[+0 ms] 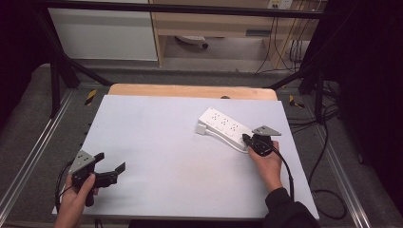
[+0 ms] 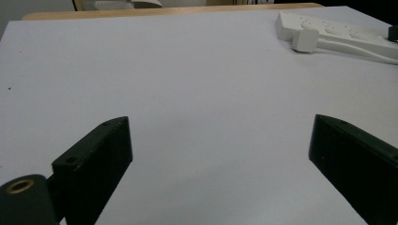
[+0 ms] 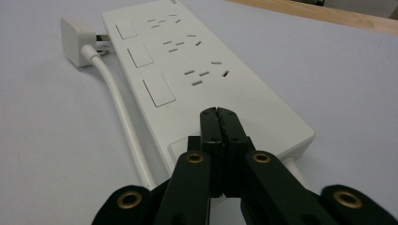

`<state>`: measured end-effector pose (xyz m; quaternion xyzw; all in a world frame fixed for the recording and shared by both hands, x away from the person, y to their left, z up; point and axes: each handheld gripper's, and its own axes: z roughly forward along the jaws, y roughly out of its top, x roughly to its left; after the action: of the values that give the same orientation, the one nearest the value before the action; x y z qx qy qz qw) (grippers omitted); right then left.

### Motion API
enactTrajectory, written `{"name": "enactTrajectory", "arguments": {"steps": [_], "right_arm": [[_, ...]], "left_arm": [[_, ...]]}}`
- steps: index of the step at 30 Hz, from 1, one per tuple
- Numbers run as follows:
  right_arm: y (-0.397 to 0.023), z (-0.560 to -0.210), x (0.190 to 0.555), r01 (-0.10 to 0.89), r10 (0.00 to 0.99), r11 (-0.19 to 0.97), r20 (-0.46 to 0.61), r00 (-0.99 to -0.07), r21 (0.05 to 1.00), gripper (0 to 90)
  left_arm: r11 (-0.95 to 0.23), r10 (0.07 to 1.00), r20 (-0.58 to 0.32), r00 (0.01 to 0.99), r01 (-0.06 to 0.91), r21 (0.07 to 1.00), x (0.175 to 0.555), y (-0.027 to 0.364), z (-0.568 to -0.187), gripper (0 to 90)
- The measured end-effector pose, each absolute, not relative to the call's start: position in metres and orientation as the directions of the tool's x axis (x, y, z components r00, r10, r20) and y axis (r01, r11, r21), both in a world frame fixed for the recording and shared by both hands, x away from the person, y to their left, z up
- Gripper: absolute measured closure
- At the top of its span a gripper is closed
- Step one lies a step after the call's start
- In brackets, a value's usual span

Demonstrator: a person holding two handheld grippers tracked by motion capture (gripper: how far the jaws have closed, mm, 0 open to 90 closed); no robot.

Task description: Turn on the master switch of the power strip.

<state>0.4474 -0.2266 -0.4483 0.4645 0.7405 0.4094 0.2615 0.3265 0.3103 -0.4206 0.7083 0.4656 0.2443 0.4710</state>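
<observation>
Nearby, the plug (image 3: pixel 77 40) and cord (image 3: pixel 124 117) flank the power strip (image 3: pixel 202 70).

The high view is looking forward and down from above the person's side, taking in the whole table (image 1: pixel 157 142). The left gripper view is sitting low at the near left, facing across the bare tabletop toward the distant power strip (image 2: pixel 338 33). The right gripper view is looking close along the power strip's (image 3: pixel 187 70) top face. All three views are sharing that strip.
</observation>
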Motion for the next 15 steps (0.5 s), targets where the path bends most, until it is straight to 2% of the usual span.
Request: {"name": "enactTrajectory", "arguments": {"steps": [15], "right_arm": [[-0.2262, -0.4482, 0.4484, 0.481, 0.902, 0.236, -0.007, -0.431, 0.844, 90.0]], "left_arm": [[-0.124, 0.891, -0.093, 0.444, 0.435, 0.892, 0.3265, 0.3101, -0.4211, 6.4]]}}
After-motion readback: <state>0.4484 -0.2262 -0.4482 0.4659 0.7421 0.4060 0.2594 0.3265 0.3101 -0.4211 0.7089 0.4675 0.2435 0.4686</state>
